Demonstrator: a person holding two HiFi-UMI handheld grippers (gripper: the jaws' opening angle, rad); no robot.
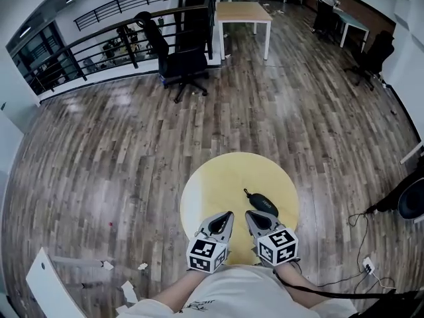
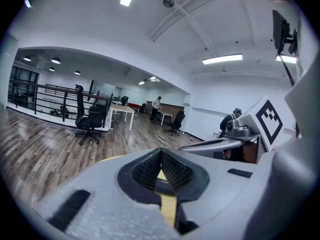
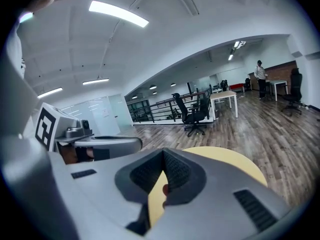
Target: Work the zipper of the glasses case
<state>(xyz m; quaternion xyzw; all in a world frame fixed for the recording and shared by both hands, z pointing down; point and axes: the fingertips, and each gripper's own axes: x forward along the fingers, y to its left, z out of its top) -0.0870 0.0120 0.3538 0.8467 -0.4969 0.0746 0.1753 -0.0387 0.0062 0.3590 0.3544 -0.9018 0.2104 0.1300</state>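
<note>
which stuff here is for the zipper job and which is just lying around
For the job: glasses case, round yellow table, left gripper, right gripper.
Just lying about: office chair, wooden desk, paper scraps.

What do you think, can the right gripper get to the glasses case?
Probably yes. The glasses case lies on the yellow table ahead of the right gripper, nothing between them. Its jaws are shut, so they must open first.

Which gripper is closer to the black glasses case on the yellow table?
The right one. The right gripper points at the glasses case from just below it in the head view, very close. The left gripper sits farther off, to the case's lower left.
</note>
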